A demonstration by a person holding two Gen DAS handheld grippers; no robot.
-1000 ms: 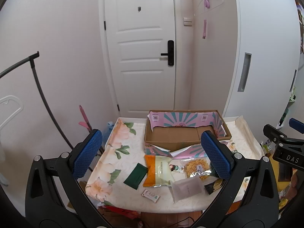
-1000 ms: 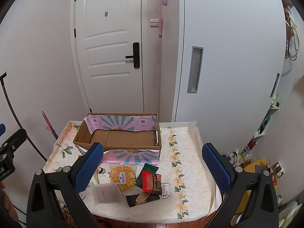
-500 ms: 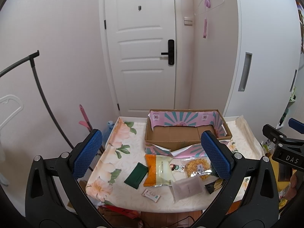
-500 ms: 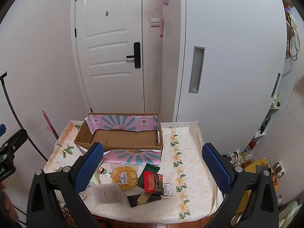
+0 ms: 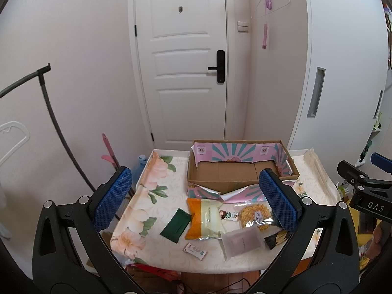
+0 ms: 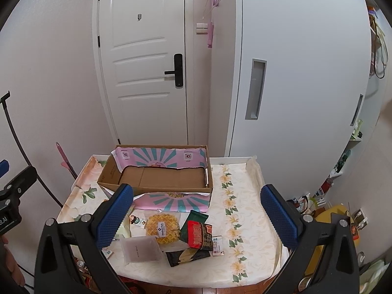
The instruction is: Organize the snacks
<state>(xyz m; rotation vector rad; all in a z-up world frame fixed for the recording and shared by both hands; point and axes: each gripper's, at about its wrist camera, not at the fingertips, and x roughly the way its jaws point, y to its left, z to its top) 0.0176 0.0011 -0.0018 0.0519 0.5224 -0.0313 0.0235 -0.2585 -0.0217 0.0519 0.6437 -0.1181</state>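
Your left hand-held gripper (image 5: 196,203) hangs above the table (image 5: 152,196) with its blue pads spread wide and nothing between them; your right hand-held gripper (image 6: 197,216) is equally wide apart and empty. The cardboard box (image 5: 220,175) sits at the centre of the left view, behind the snacks. In front of it, lower centre, lie a dark green packet (image 5: 175,225), an orange-and-cream bag (image 5: 204,218), a waffle pack (image 6: 162,225), a frosted pouch (image 6: 141,248) and a red packet (image 6: 197,232).
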